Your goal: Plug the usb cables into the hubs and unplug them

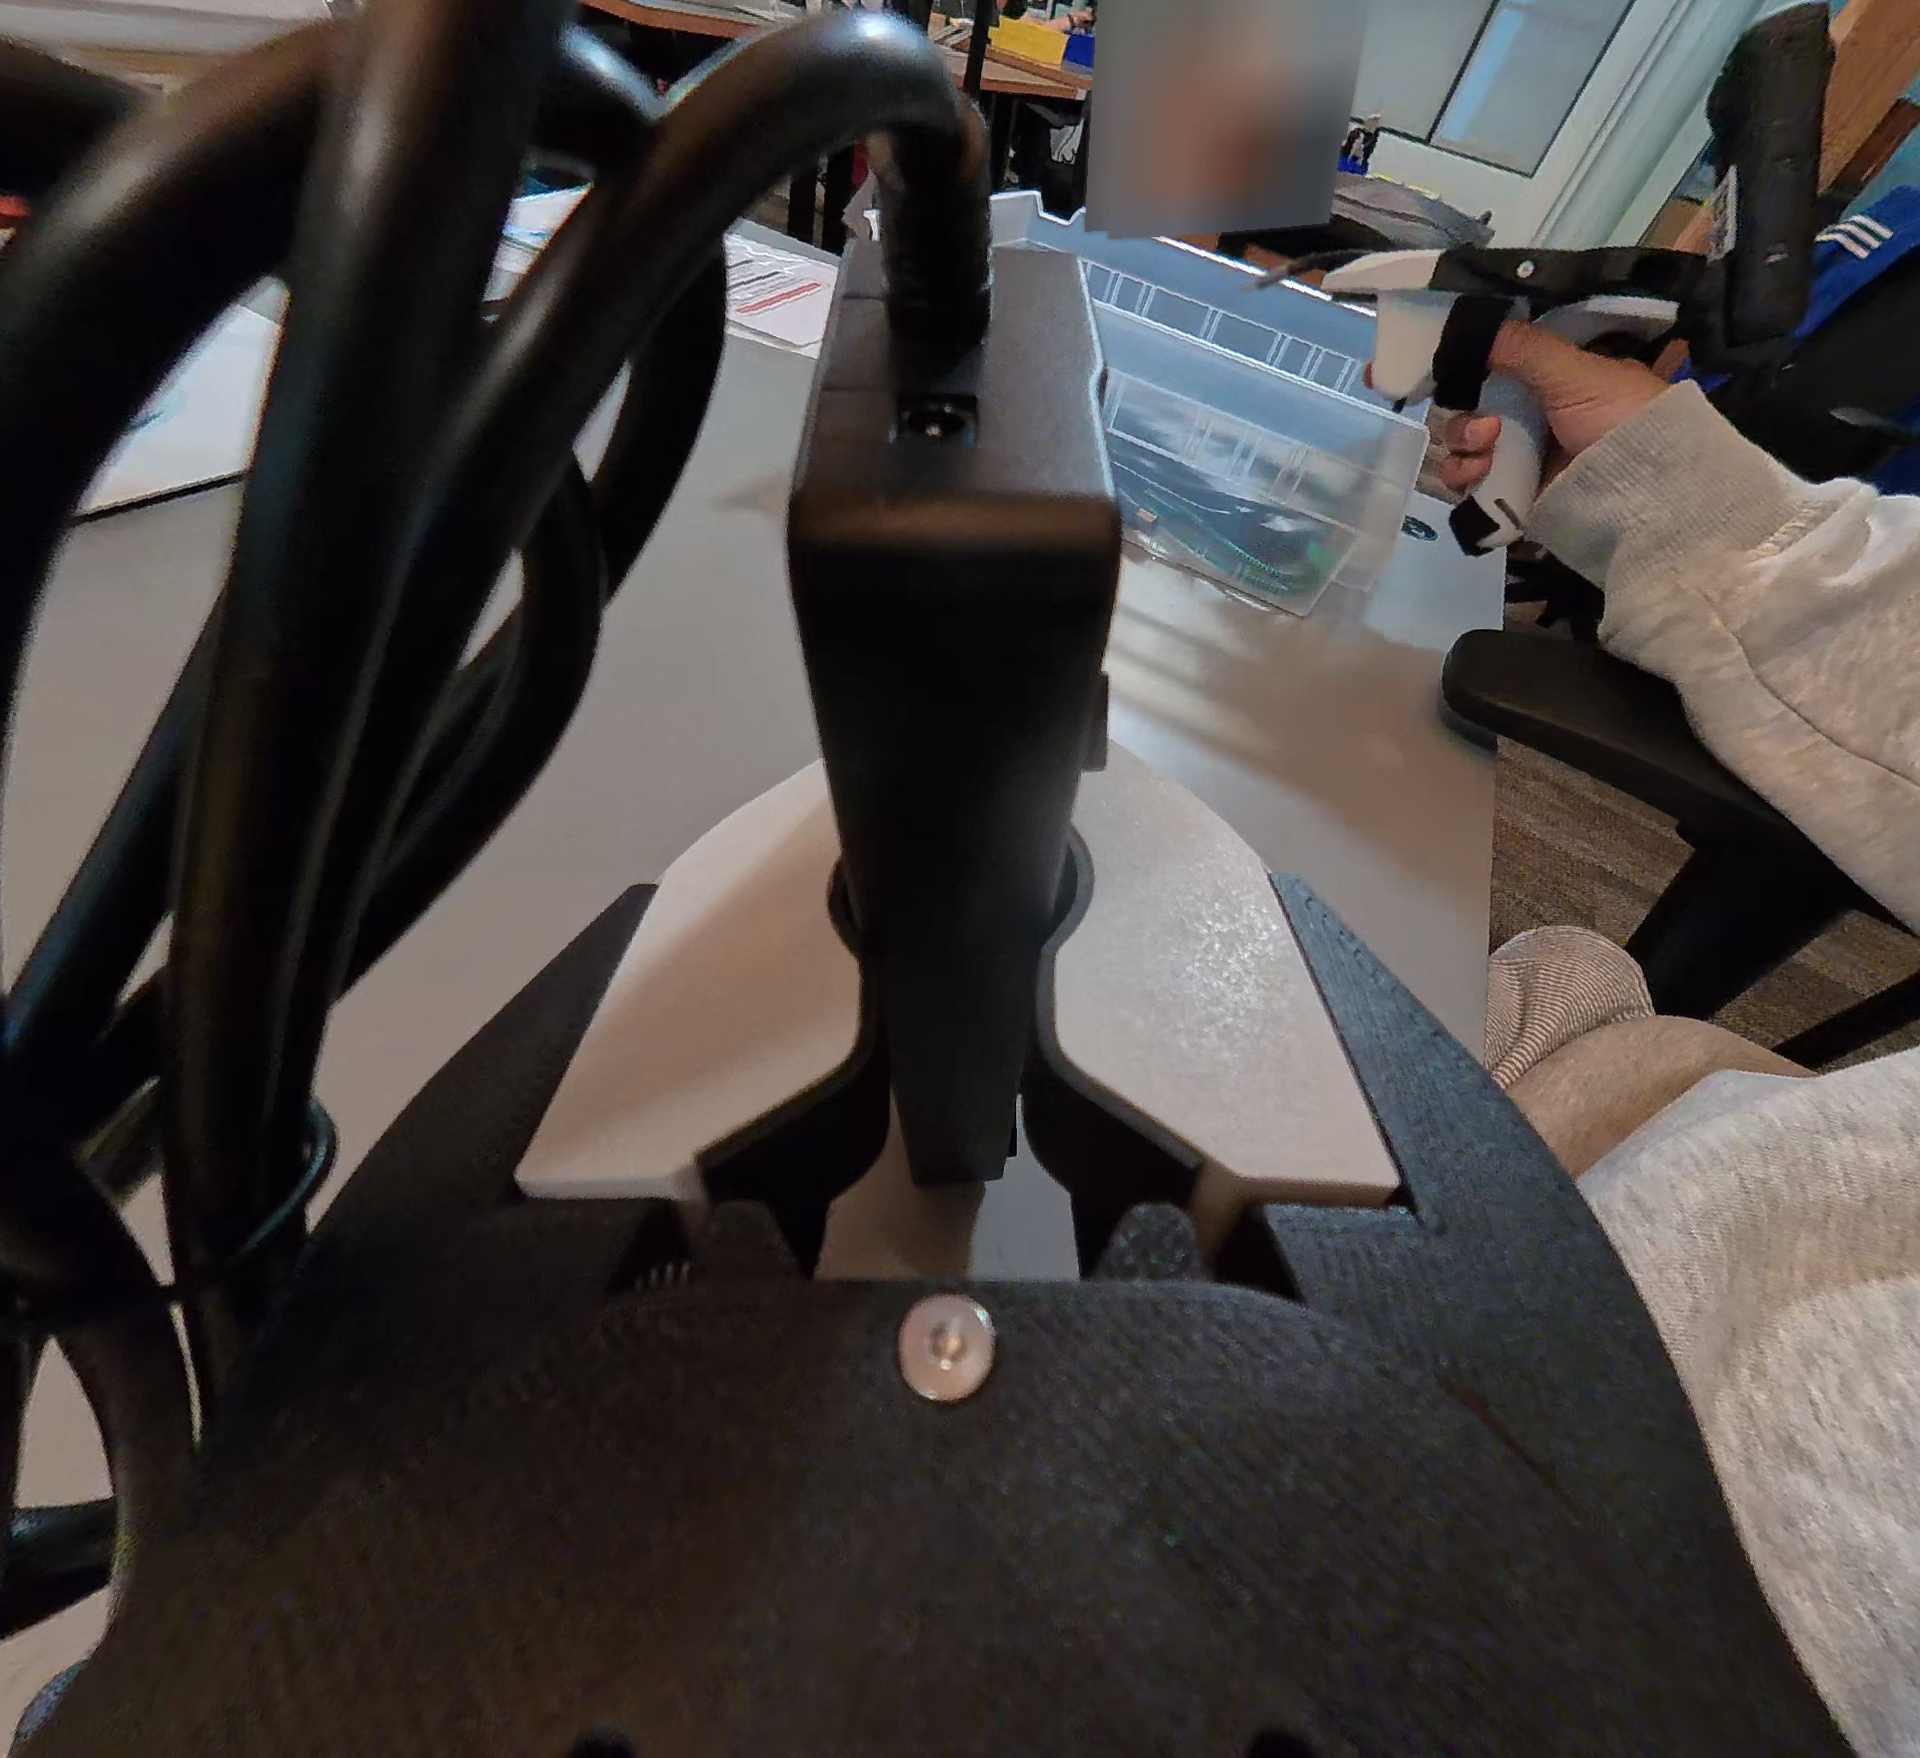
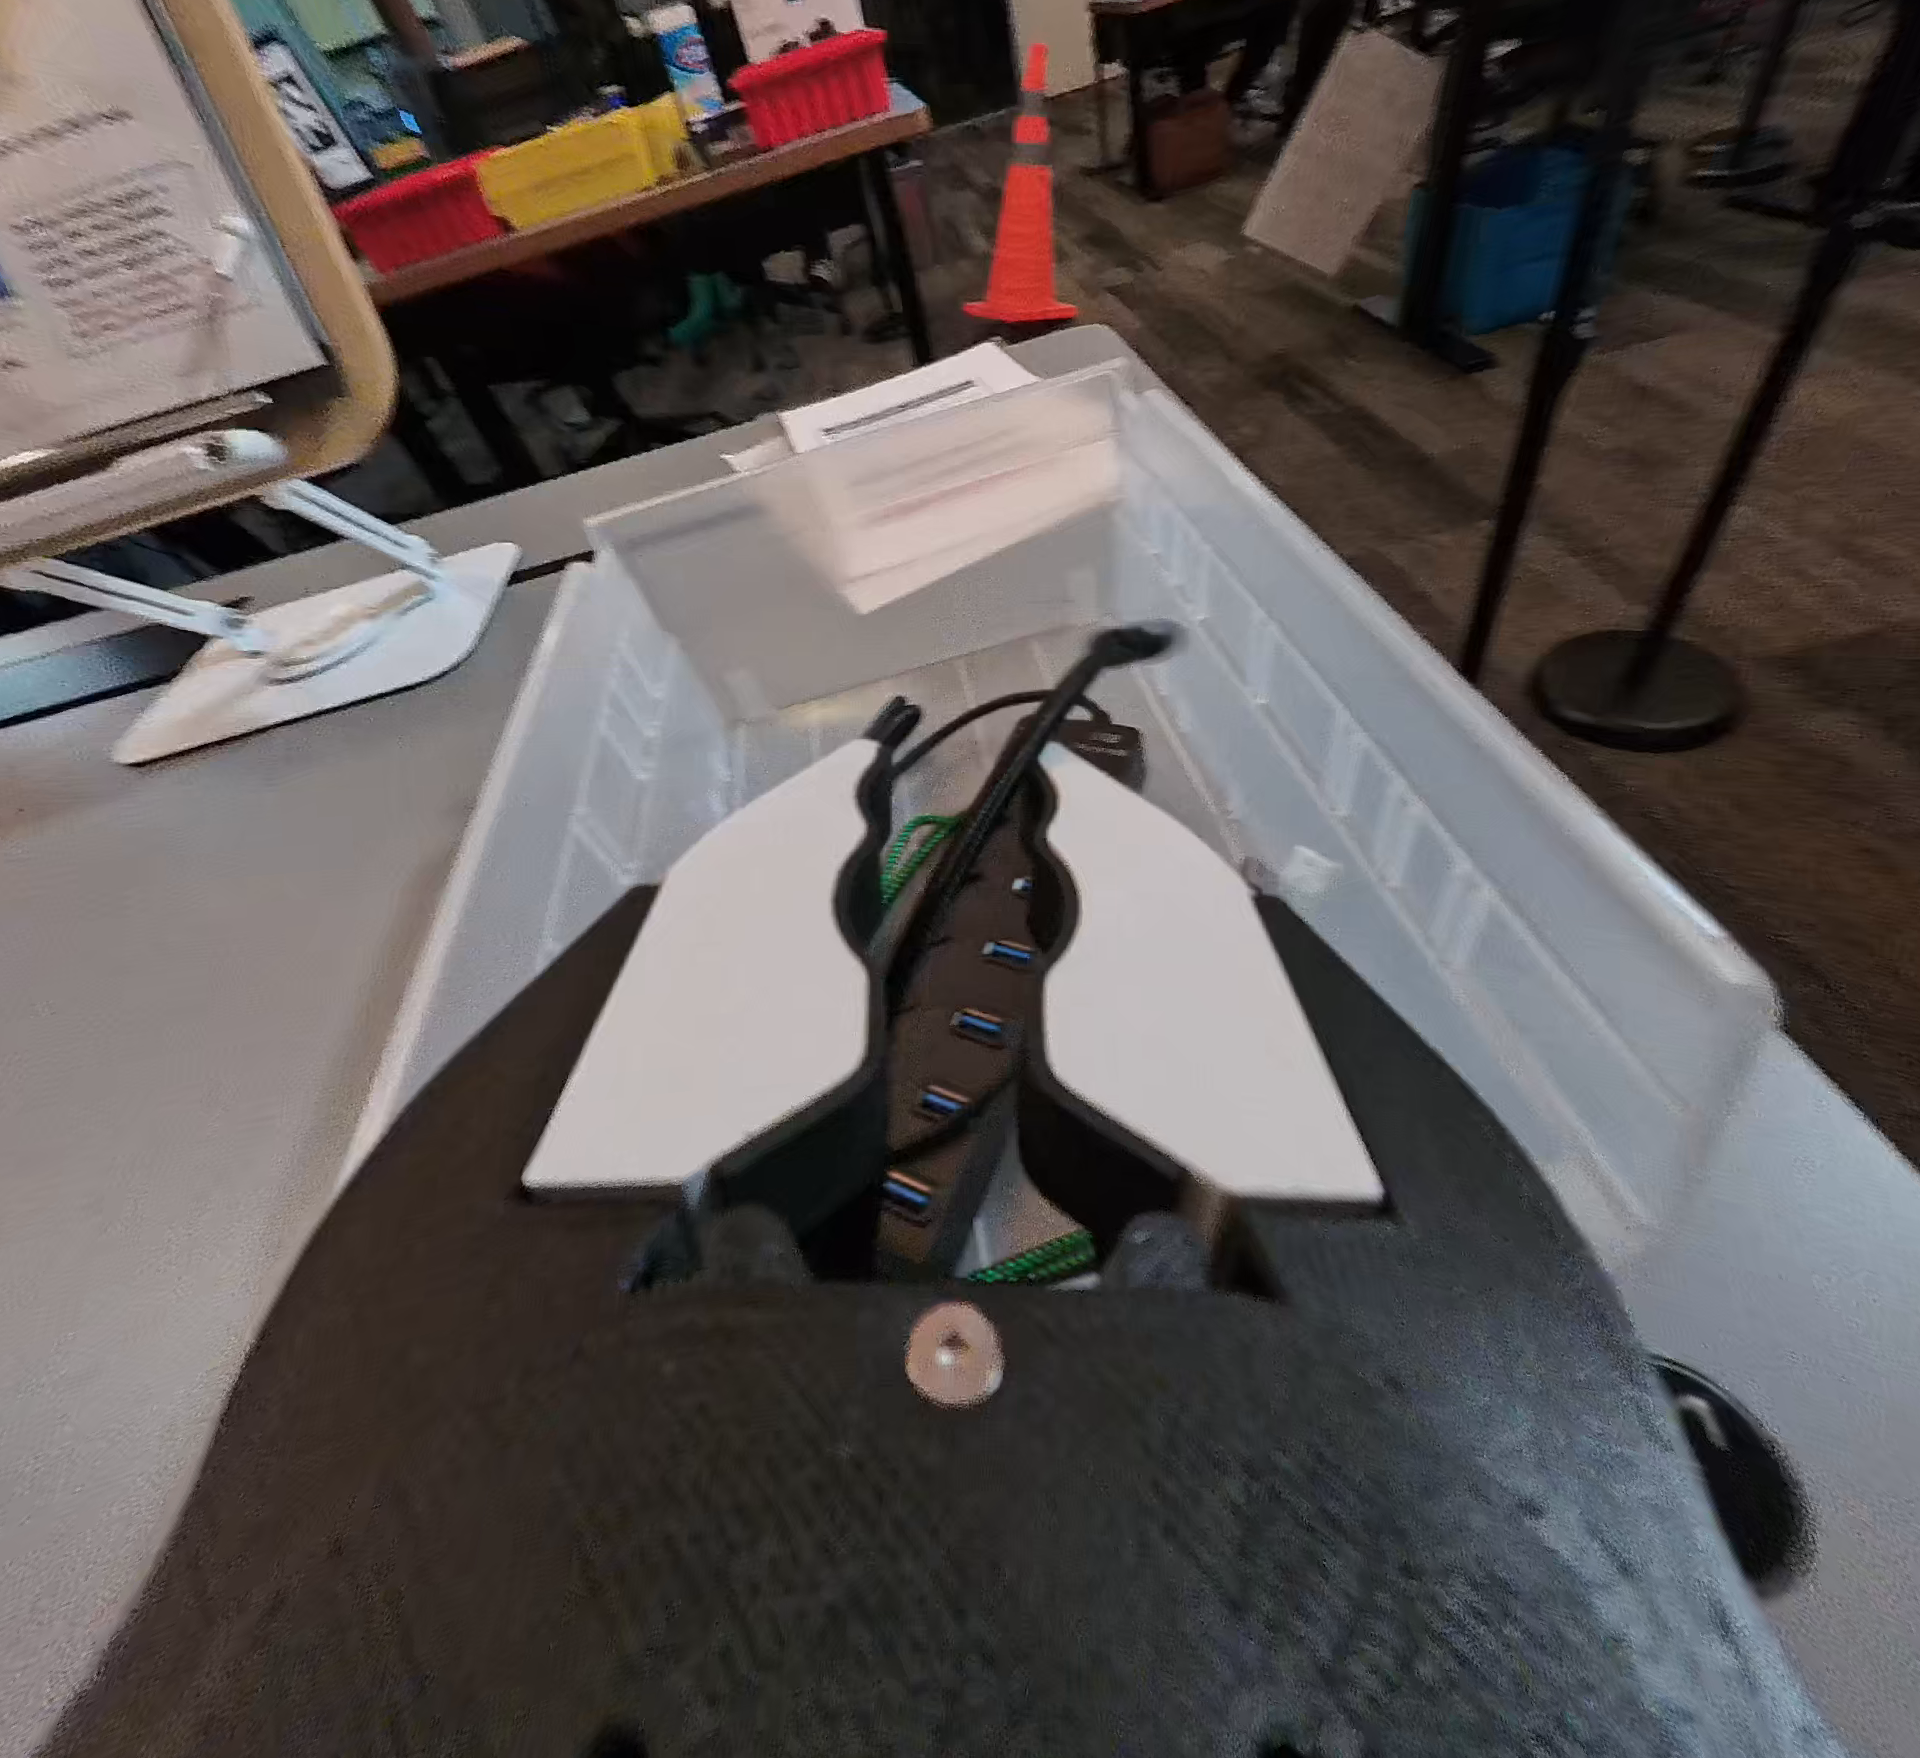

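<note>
**Operator:** Jaws first. My left gripper (image 1: 951, 929) is pinched on a black hub (image 1: 951, 628), holding it upright on its narrow edge above the grey table (image 1: 665, 721). A thick black cable (image 1: 925, 181) is plugged into its far end and arches over to my left, where it joins a bundle of black cable loops (image 1: 312, 461).

**Observer:** And the right one?

**Operator:** My right gripper (image 2: 956, 919) is nipped on a thin black cable (image 2: 1039, 752) that runs up to a small plug (image 2: 1132, 640) past the fingertips. It hangs over a clear plastic bin (image 2: 1351, 825).

**Observer:** What's in the bin?

**Operator:** A second black hub (image 2: 966, 1033) with a row of blue ports lies on its floor, right under the jaws, with a green braided cable (image 2: 914, 851) beside it. I can't tell whether the thin cable touches that hub; the view is blurred.

**Observer:** Do the two grippers show together?

**Operator:** From the left wrist view, yes: the right gripper (image 1: 1340, 280) sits over the bin (image 1: 1247, 461), well apart from my left.
</note>
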Motion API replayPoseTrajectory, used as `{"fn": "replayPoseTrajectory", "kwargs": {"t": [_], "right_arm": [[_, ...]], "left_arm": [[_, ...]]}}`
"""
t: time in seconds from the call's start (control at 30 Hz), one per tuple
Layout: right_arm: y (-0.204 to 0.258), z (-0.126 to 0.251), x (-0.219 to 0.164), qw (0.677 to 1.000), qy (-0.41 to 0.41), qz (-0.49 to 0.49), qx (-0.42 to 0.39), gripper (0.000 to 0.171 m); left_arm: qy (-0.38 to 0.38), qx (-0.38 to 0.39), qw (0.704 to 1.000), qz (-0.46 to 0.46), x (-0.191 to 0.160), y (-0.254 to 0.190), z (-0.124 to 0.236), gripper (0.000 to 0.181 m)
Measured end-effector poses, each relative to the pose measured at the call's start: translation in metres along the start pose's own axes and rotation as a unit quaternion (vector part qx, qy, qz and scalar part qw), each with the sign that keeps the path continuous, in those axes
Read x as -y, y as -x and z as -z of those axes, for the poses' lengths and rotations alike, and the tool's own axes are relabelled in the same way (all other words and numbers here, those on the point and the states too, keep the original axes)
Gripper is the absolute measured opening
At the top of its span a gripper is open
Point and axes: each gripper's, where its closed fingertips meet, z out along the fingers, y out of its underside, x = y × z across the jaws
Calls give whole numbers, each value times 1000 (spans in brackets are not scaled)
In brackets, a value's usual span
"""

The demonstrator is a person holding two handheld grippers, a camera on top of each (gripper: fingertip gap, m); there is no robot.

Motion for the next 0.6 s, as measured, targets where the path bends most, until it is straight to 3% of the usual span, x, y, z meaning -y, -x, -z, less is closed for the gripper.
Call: {"fn": "replayPoseTrajectory", "kwargs": {"t": [0.1,0.23,0.37,0.47,0.6], "right_arm": [[-11,2,1,999,7,18,-27,37],[-14,4,2,999,9,36,-32,32],[15,7,13,998,-28,33,43,0],[39,21,36,989,-103,24,106,0],[60,43,60,958,-177,-71,213,0]], "left_arm": [[0,-1,1000,0,0,0,0,28],[0,-1,1000,-1,0,0,0,28],[0,-1,1000,0,0,0,0,28],[0,-1,1000,-1,0,0,0,28],[0,-1,1000,-1,0,0,0,28]]}}
